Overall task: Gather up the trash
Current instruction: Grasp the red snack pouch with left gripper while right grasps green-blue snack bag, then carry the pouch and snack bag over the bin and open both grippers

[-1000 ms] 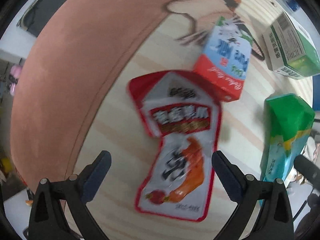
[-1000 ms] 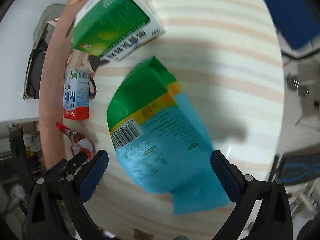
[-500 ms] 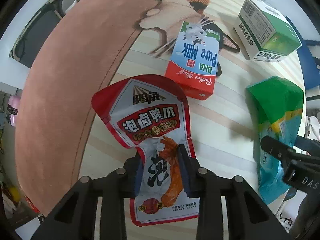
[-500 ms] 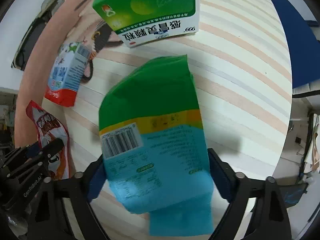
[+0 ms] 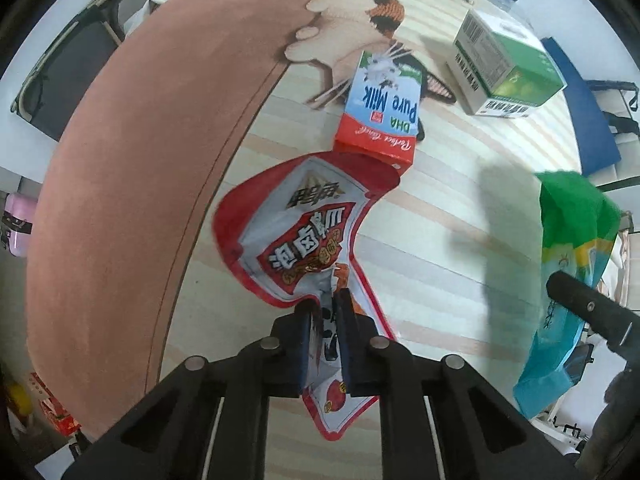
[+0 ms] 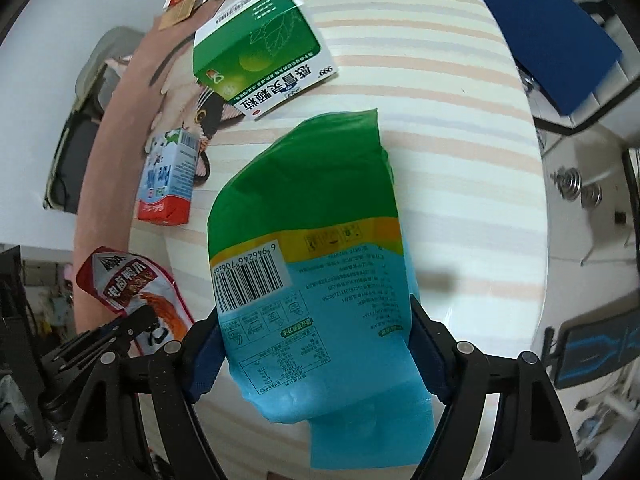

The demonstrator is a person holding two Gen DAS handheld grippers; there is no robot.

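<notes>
My left gripper (image 5: 325, 320) is shut on the lower part of a red and white snack wrapper (image 5: 296, 236), which is crumpled and lifted off the striped table mat (image 5: 432, 248). The wrapper also shows in the right wrist view (image 6: 128, 284). My right gripper (image 6: 314, 344) is closed against both sides of a green and blue snack bag (image 6: 316, 248) and holds it above the mat. That bag shows at the right edge of the left wrist view (image 5: 568, 248).
A small milk carton (image 5: 380, 108) lies on the mat beyond the wrapper, also in the right wrist view (image 6: 170, 178). A green and white medicine box (image 5: 504, 68) lies farther back, also in the right wrist view (image 6: 260, 48). A blue folder (image 6: 544, 28) is at the far right.
Both grippers were open a second ago. The left one closed on the red wrapper and raised it. The right one closed on the green and blue bag and lifted it.
</notes>
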